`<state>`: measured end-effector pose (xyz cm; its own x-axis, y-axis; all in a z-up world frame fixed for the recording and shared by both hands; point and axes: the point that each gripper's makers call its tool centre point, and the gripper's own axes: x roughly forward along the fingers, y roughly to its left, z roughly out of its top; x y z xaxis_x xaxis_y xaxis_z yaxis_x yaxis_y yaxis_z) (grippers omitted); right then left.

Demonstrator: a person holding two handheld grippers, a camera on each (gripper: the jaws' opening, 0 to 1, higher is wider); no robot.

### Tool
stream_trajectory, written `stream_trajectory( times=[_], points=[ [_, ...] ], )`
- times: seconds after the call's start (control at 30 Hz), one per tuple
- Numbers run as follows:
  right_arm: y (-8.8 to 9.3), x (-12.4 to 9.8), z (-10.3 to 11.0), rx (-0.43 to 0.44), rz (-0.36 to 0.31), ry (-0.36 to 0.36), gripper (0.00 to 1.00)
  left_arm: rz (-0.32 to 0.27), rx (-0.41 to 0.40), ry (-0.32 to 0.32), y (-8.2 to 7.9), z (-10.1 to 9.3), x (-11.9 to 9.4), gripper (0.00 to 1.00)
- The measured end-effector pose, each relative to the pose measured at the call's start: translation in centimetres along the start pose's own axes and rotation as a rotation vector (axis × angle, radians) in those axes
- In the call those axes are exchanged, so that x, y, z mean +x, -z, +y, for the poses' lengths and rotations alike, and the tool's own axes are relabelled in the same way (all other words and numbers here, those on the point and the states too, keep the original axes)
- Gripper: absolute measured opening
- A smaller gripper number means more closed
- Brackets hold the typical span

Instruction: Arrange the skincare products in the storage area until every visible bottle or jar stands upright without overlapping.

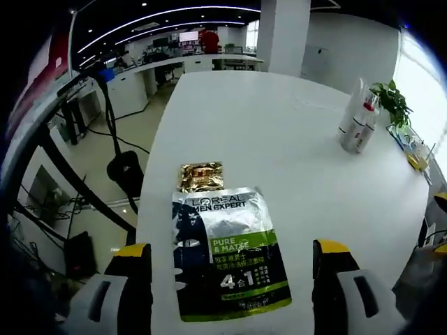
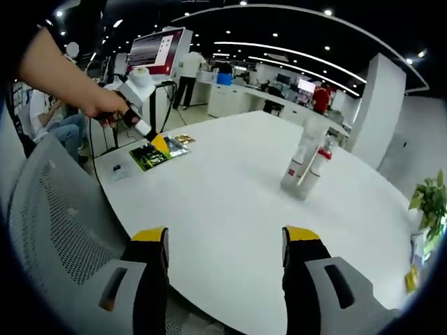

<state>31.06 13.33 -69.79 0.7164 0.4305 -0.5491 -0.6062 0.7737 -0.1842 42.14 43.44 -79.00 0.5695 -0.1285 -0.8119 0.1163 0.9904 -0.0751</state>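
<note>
The left gripper (image 1: 232, 262) hovers with jaws apart over a green sachet (image 1: 230, 251) lying flat near the white table's (image 1: 279, 139) edge, a gold packet (image 1: 201, 176) just beyond it. The right gripper (image 2: 225, 246) hangs open over the opposite edge, facing two upright bottles (image 2: 305, 167) mid-table.

Each hand-held gripper (image 1: 232, 269) (image 2: 225, 255) has grey jaws with black, yellow-tipped pads.

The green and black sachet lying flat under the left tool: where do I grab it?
Probably by its near bottom edge. The sachet lies flat on the white table, that edge between the left tool tips, which stand open. Come in low from the table's near side, one tip sliding under.
</note>
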Motion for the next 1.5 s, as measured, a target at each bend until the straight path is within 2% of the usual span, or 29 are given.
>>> stream_trajectory(
  times=[0.07,0.13,0.2,0.37,0.4,0.43,0.6,0.67,0.77,1.03,1.1,1.23,1.4,1.5],
  points=[
    [0.1,0.0,0.1,-0.007,0.006,-0.002,0.6,0.02,0.03,-0.019,0.6,0.4,0.4,0.96],
    [-0.4,-0.3,-0.7,-0.057,-0.018,0.043,0.56,0.042,0.013,-0.01,1.2,0.4,0.8,0.95],
    [-0.4,-0.5,-0.5,-0.049,-0.021,0.038,0.53,0.051,0.003,-0.014,1.4,0.5,1.1,0.94],
    [-0.1,-0.3,-0.8,-0.054,-0.001,0.05,0.53,0.108,0.012,-0.023,2.8,0.8,1.6,0.88],
    [-0.1,-0.3,-0.8,-0.056,-0.001,0.051,0.53,0.078,0.049,-0.045,2.3,1.2,1.9,0.88],
    [-0.1,-0.3,-0.8,-0.057,-0.002,0.052,0.52,0.099,0.02,-0.027,2.7,0.8,1.7,0.88],
    [-0.2,-0.4,-0.7,-0.066,-0.006,0.051,0.51,0.106,0.017,-0.039,2.1,1.0,1.8,0.88],
    [0.1,-0.3,-0.2,-0.08,0.015,0.027,0.51,0.117,0.02,-0.04,2.2,0.9,1.8,0.87],
    [0.1,-0.3,0.0,-0.084,0.013,0.016,0.49,0.126,0.042,-0.027,2.2,0.5,1.5,0.79],
    [0.2,-0.4,-0.2,-0.078,0.013,0.027,0.46,0.156,0.035,-0.039,2.4,0.2,1.4,0.75],
    [0.1,-0.4,-0.3,-0.086,0.009,0.034,0.46,0.162,0.043,-0.037,2.4,-0.3,1.3,0.71],
    [-0.4,-0.6,-0.3,-0.085,-0.015,0.032,0.44,0.177,0.052,-0.041,2.6,-1.0,1.0,0.7],
    [-0.8,-0.7,0.2,-0.087,-0.036,0.005,0.44,0.161,0.045,-0.046,2.7,-1.3,0.7,0.69],
    [-0.2,-0.3,0.0,-0.053,0.002,-0.004,0.46,0.148,0.036,-0.052,2.7,-1.4,0.5,0.68]
  ],
)
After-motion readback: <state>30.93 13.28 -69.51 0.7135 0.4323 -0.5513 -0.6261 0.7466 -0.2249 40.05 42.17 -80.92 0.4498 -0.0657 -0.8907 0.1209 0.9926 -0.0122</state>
